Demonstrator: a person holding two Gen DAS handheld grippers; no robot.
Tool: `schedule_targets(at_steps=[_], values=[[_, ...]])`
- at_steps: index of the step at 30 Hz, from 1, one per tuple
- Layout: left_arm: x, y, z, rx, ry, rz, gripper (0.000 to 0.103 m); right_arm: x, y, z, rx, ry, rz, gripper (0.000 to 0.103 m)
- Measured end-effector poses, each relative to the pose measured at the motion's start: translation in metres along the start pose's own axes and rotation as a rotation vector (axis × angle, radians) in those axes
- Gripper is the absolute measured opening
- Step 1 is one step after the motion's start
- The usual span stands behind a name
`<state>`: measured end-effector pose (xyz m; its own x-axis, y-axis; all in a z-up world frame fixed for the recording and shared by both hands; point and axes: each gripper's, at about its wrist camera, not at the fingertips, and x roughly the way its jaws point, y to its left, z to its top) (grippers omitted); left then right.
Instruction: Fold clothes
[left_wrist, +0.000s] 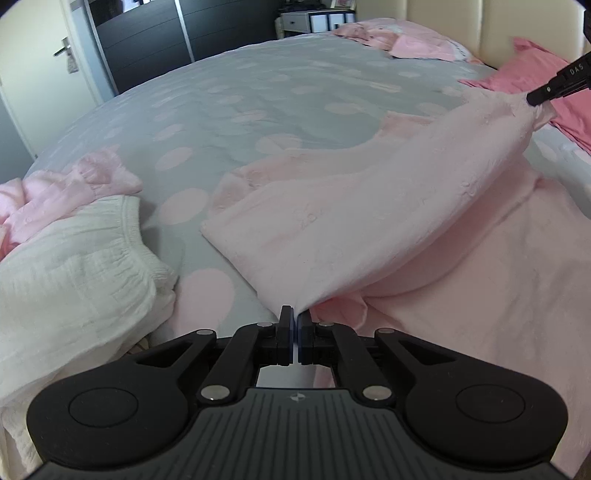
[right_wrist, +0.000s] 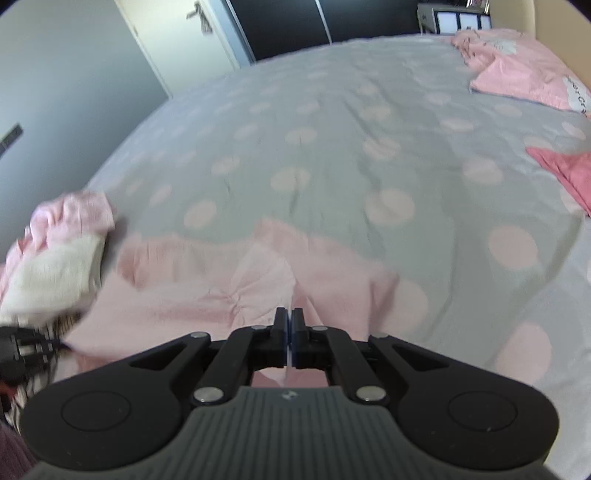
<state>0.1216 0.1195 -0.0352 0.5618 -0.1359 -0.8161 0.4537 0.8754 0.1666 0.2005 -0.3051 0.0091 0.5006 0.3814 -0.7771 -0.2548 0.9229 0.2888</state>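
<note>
Left hand-held gripper clamped tight on a corner of the pale pink garment — fabric pinched btwn the fingers, jaws fully closed. Right hand-held gripper likewise closed on another edge of same garment, cloth bunched at the tips; seen also upper right in left wrist view, w/ fabric stretched taut btwn the two. Rest of garment spread on the bed — grey cover w/ pink dots. White crinkled garment heaped at left, touching a pink ruffled piece. Darker pink cloth near headboard.
</note>
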Motion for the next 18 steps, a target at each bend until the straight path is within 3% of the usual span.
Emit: schedule_targets(at_steps=[4, 9, 11, 15, 18], values=[[-0.005, -0.005, -0.003, 0.038, -0.009, -0.011, 0.0, 0.011, 0.002, -0.035, -0.069, 0.12, -0.017, 0.002], [0.004, -0.012, -0.013, 0.104, 0.051, -0.017, 0.0, 0.028, 0.005, -0.062, -0.137, 0.256, -0.077, 0.009], [0.007, -0.012, -0.018, 0.109, 0.082, -0.038, 0.0, 0.027, 0.006, -0.067, -0.16, 0.283, -0.116, 0.022], [0.003, -0.012, -0.025, 0.105, 0.105, -0.066, 0.004, 0.011, 0.006, -0.058, -0.129, 0.19, -0.119, 0.032], [-0.005, -0.004, -0.025, 0.046, 0.106, -0.091, 0.008, -0.003, 0.006, -0.051, -0.101, 0.112, -0.117, 0.042]])
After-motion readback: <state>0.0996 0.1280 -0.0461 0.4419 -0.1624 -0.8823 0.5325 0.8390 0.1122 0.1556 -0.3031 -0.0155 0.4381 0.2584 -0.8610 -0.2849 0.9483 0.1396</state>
